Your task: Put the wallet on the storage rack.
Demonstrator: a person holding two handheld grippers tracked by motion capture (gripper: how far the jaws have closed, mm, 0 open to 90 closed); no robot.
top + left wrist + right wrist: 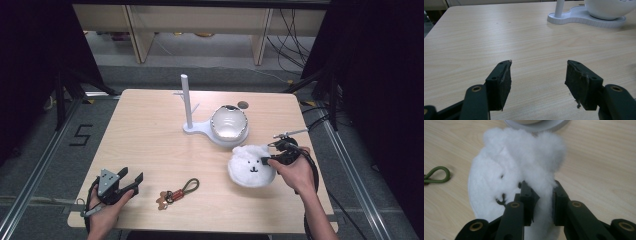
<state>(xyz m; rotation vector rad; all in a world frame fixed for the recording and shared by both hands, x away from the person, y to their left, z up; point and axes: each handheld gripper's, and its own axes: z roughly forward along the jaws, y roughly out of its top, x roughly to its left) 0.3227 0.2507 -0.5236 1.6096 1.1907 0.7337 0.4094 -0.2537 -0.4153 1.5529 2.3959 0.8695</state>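
A white fluffy plush with a bear face (pixel 251 165) lies at the table's right front. My right gripper (pixel 267 160) is shut on its right edge. In the right gripper view the jaws (pixel 541 192) pinch a fold of the white fur (pixel 511 170) between the pads. My left gripper (pixel 131 179) sits at the front left corner, open, with nothing between its fingers. In the left gripper view its pads (pixel 539 75) stand wide apart over bare wood.
A keyring with a green cord loop (pixel 176 193) lies at the front middle, its loop (pixel 436 175) left of the plush. A white stand with an upright post (pixel 187 102) and a shiny bowl (pixel 229 122) sits behind the plush, on the wooden table (pixel 150 135).
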